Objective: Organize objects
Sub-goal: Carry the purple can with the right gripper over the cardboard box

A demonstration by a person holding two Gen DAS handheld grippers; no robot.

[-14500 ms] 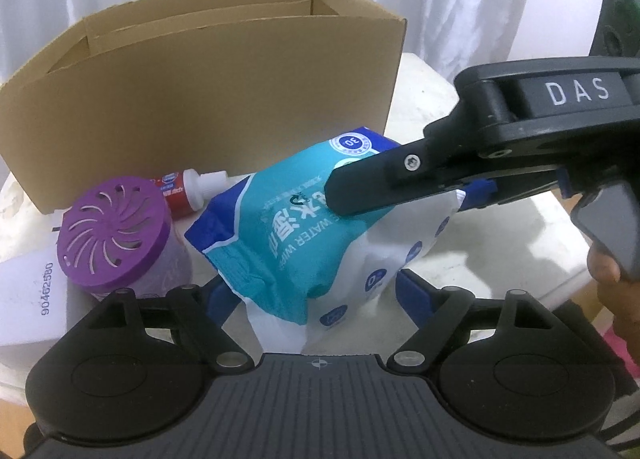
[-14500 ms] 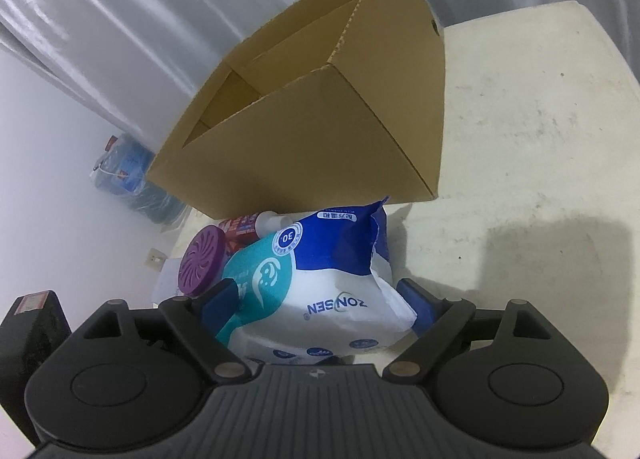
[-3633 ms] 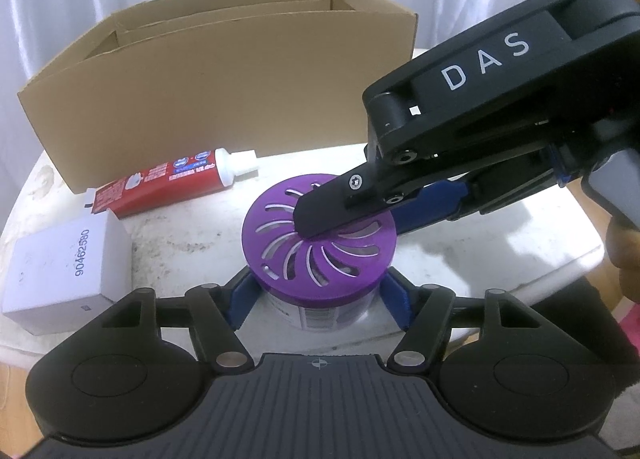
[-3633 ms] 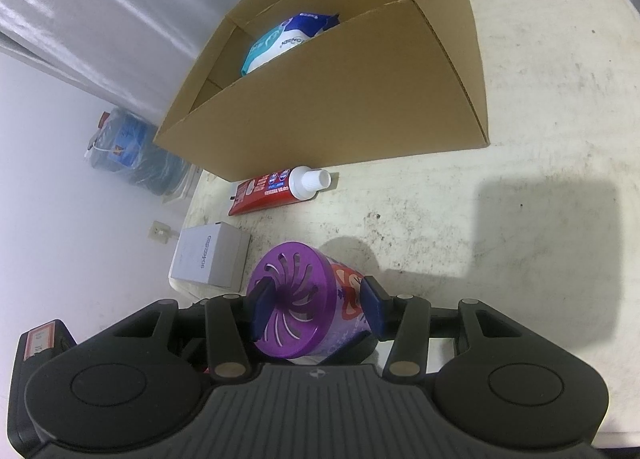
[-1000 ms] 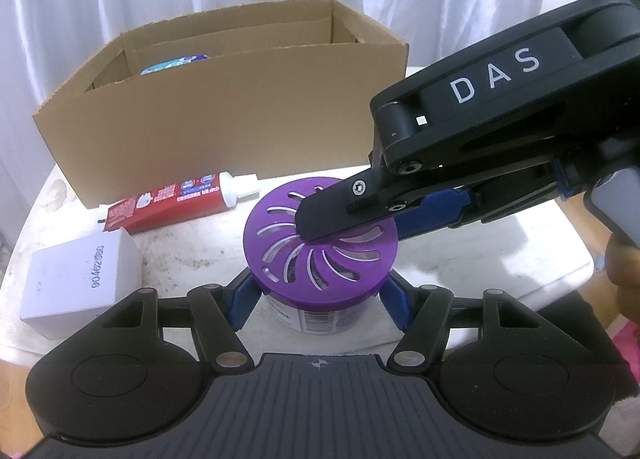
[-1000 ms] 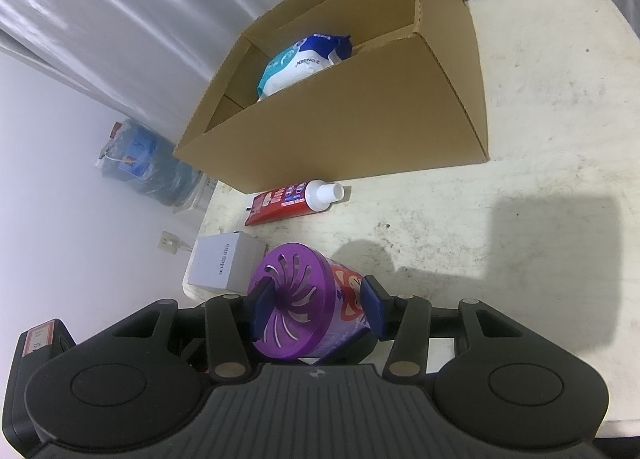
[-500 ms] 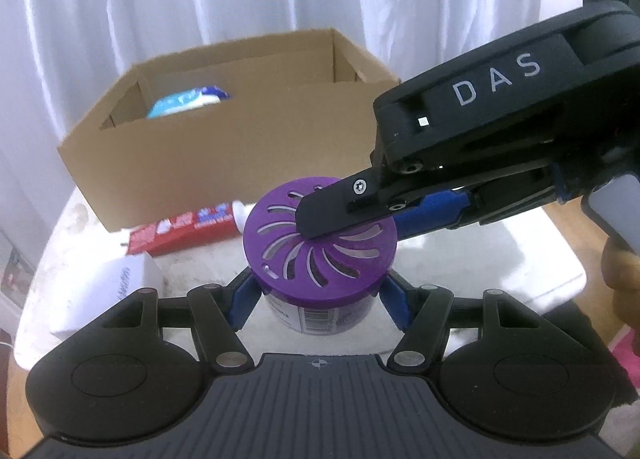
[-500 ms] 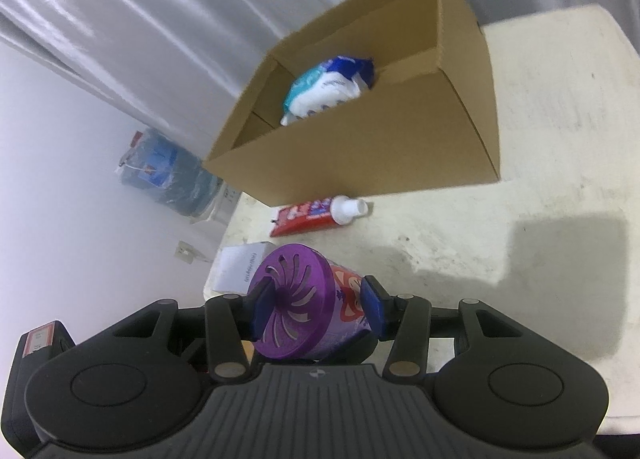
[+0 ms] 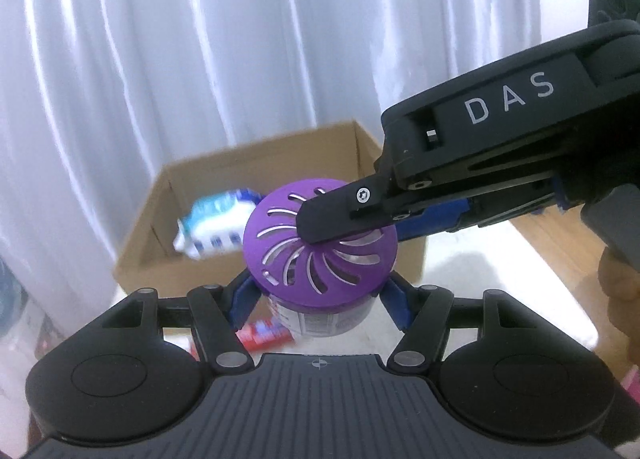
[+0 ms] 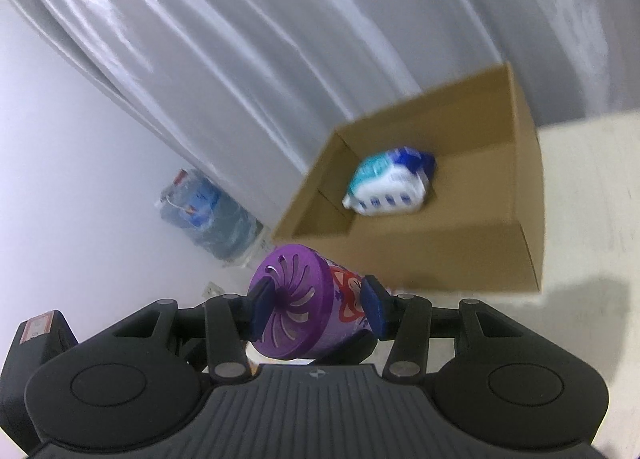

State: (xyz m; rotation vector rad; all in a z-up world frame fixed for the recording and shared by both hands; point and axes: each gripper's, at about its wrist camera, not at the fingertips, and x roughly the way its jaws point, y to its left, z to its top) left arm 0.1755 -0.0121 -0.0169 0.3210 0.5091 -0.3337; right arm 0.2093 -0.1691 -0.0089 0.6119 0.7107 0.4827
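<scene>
While the left gripper [image 9: 320, 301] clamps its blue fingers [image 9: 394, 305] on the sides of the purple-lidded jar [image 9: 318, 249], the right gripper's black finger lies across the lid. Beyond stands the box [image 9: 256, 167] holding a wipes pack [image 9: 216, 225].

From the right wrist, the right gripper [image 10: 316, 309] pinches the jar [image 10: 304, 309] lid-to-base, raised near the box [image 10: 524, 195] with the pack [image 10: 390, 187] inside, on the table [image 10: 592, 219].

Both grippers have lifted the purple-lidded jar [image 9: 320, 243] off the table toward the cardboard box [image 9: 192, 259].
</scene>
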